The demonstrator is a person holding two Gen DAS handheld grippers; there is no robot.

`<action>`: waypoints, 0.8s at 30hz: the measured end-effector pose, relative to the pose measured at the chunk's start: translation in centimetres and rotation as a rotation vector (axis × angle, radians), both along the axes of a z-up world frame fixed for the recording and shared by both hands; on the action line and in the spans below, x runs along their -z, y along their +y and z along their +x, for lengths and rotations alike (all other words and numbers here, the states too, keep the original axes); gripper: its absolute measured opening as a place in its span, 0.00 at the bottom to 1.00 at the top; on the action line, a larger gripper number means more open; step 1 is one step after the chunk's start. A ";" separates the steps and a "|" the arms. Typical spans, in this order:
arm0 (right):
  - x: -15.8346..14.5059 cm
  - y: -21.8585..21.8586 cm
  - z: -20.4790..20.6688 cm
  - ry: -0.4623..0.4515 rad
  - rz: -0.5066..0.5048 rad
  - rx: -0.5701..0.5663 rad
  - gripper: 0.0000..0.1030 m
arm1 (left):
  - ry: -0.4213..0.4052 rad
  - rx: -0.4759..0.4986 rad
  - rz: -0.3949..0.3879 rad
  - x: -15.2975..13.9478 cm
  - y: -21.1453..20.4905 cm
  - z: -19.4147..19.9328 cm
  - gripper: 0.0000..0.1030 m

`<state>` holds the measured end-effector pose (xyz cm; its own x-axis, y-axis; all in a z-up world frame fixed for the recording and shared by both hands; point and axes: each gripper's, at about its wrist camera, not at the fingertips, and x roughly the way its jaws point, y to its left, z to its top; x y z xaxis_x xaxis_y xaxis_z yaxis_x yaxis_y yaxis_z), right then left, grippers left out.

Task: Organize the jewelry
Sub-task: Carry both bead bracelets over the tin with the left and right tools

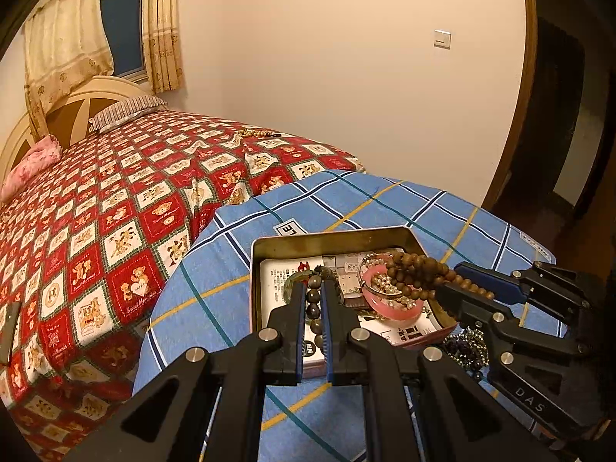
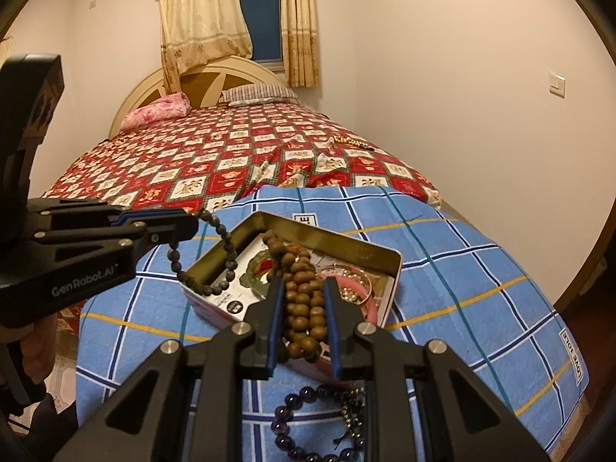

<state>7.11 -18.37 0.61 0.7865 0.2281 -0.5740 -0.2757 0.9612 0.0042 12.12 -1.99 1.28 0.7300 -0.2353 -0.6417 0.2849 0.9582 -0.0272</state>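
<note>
Your left gripper (image 1: 313, 300) pinches the grey bracelet (image 2: 215, 254), your right gripper (image 2: 304, 300) clamps the brown beads (image 2: 300, 300); strands dangling beyond the jaws could snag the tin (image 1: 327, 236).

Home bedroom, quilted bed (image 2: 238, 154), pillows (image 2: 258, 94), curtained window (image 2: 260, 19), headboard (image 2: 154, 88)

Bed (image 2: 238, 154) under red teddy-bear patchwork quilt (image 1: 115, 211). Pink pillow (image 2: 158, 109) and striped pillow (image 2: 258, 94) at cream arched headboard (image 2: 154, 84). Beige curtains (image 2: 200, 19) over dark window (image 2: 261, 23). Blue checked cloth (image 2: 462, 269) in foreground, apparently draped over something rounded. Light switch (image 1: 442, 38) on plain wall.
</note>
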 end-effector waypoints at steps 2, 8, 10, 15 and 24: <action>0.0 0.1 0.5 0.003 -0.008 0.000 0.22 | 0.000 -0.001 0.004 0.1 -0.1 0.3 0.06; 0.3 0.3 2.0 0.017 -0.027 0.003 0.22 | 0.009 -0.006 0.021 0.5 -0.4 1.4 0.06; 0.4 0.4 2.5 0.022 -0.031 0.004 0.22 | 0.014 -0.005 0.032 0.7 -0.5 1.9 0.06; 1.0 0.8 3.7 0.039 -0.046 0.004 0.22 | 0.026 -0.012 0.048 1.3 -0.6 2.8 0.06; 2.2 1.3 5.3 0.069 -0.076 0.005 0.22 | 0.040 -0.011 0.069 2.2 -0.9 4.0 0.06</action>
<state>12.46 -17.10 -1.55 0.7456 0.1774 -0.6423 -0.2721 0.9609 -0.0505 16.15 -2.93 -0.91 0.7059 -0.1820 -0.6845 0.2747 0.9611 0.0278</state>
